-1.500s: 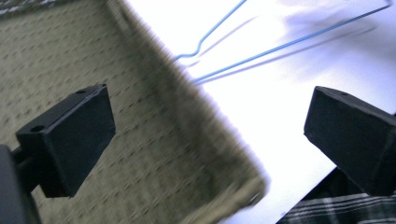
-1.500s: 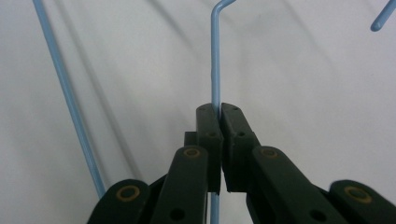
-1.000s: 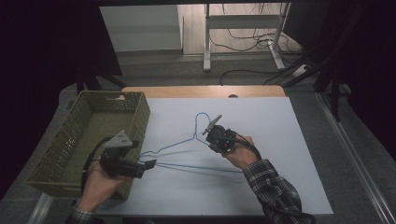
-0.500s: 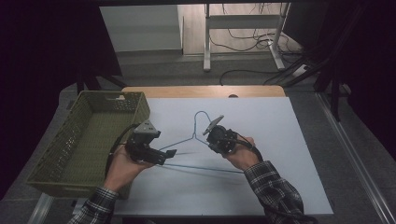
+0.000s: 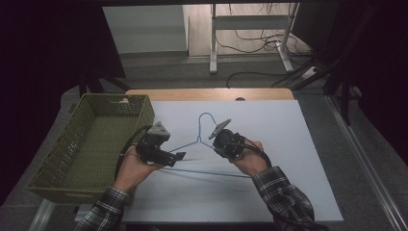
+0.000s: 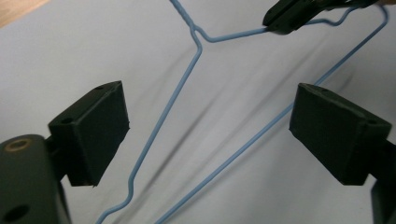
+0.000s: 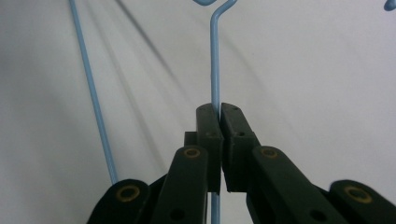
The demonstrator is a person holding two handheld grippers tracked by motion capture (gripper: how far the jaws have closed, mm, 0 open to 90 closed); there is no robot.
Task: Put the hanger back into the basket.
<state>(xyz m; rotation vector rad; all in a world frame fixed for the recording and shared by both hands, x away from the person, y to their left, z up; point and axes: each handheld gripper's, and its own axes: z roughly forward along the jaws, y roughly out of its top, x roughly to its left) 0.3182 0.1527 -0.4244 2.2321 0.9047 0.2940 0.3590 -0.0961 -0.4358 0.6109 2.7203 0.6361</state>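
Observation:
A blue wire hanger lies on the white sheet, hook pointing away from me. My right gripper is shut on the hanger's right sloping arm just below the neck; in the right gripper view the jaws pinch the thin wire. My left gripper hovers open over the hanger's left half. In the left gripper view its wide gap spans the left arm and the bottom bar without touching them. The right gripper appears there, clamped on the wire.
A green woven basket with nothing visible inside stands at the left edge of the sheet, close to my left forearm. A wooden table edge runs along the back. Cables and a desk frame lie on the floor beyond.
My left gripper has moved from beside the basket's front corner rightward and away from me, to over the hanger's left half. The right gripper kept its hold and place.

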